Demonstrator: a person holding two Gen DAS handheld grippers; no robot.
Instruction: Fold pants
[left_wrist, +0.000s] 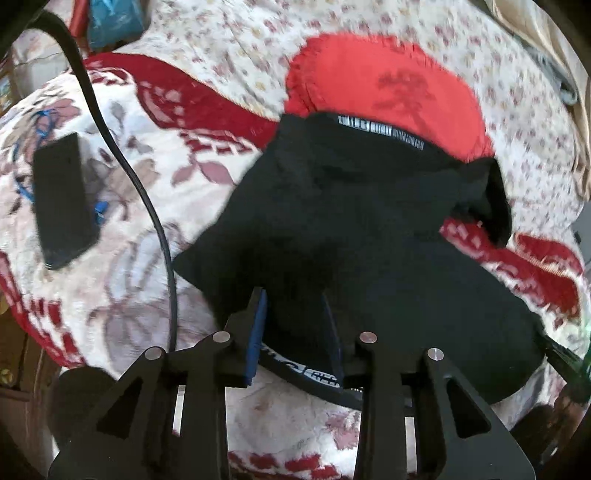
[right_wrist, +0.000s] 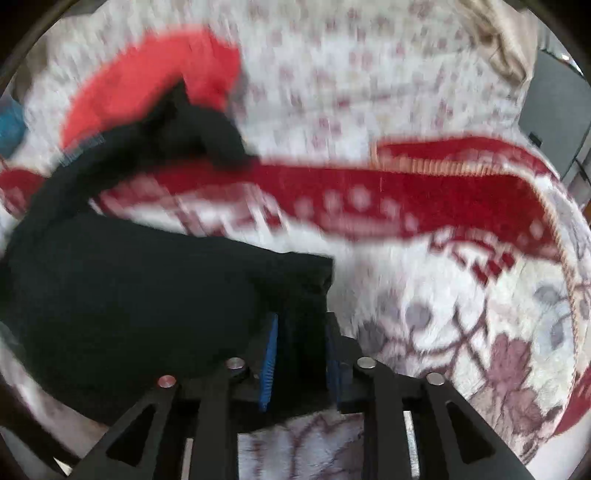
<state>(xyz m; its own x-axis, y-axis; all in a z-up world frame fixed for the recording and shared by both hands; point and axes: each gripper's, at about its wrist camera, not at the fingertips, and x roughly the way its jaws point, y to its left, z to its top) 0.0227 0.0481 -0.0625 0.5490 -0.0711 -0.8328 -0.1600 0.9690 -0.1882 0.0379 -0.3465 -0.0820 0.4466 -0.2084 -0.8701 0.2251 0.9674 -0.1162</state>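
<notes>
Pants (left_wrist: 332, 229), one pair, two hand-held grippers clamping

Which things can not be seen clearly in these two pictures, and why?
- Right wrist view: the black pants and red cloth are smeared by motion blur.
- Left wrist view: waistband lettering is too small to read.
- Both views: black fabric hides the blanket underneath, and the fold lines don't show.

floral blanket (left_wrist: 122, 206), red pillow (left_wrist: 369, 81), bright light
</notes>
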